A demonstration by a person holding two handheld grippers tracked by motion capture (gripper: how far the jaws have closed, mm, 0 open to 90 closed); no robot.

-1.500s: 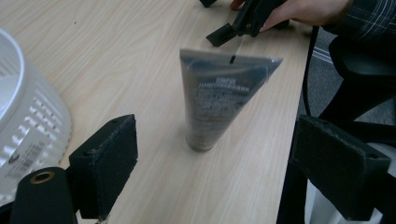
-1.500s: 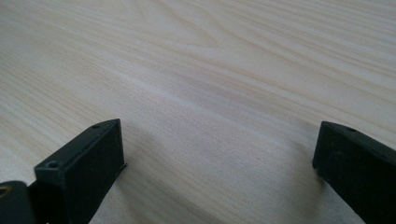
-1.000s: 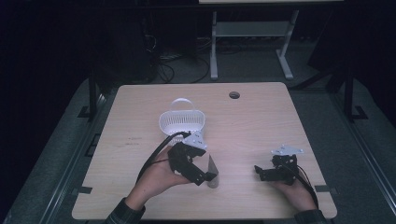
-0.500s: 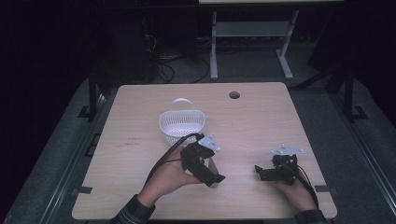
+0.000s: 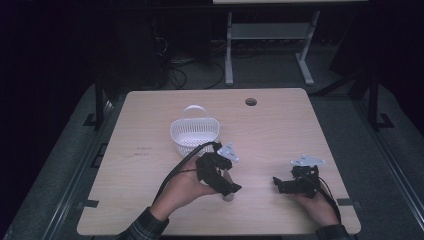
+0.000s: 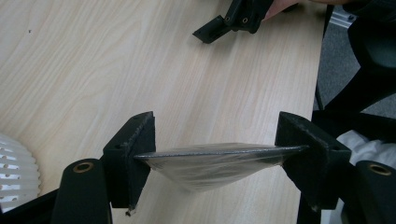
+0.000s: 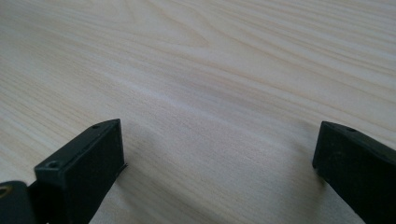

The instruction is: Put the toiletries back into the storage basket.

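Note:
My left gripper [image 5: 227,189] is low over the table's front middle. Its jaws have just been closing and now press on the two edges of a thin flat packet in clear plastic [image 6: 210,163]. That packet shows as a pale shape [image 5: 228,196] under the jaws in the high view. My right gripper [image 5: 278,182] rests at the front right of the wooden table [image 5: 280,130], pointing left. It is open [image 7: 219,154], with bare wood between its jaws. It also appears at the top of the left gripper view [image 6: 233,18].
A white slotted basket [image 5: 195,132] with a handle stands behind the left gripper, and its rim shows at the lower left [image 6: 14,163]. A round cable hole [image 5: 251,102] lies near the far edge. The table's right edge [image 6: 322,51] runs close to the right gripper.
The left gripper turned and shifted slightly right, away from the basket, and its jaws closed onto the packet. The right gripper stayed where it was.

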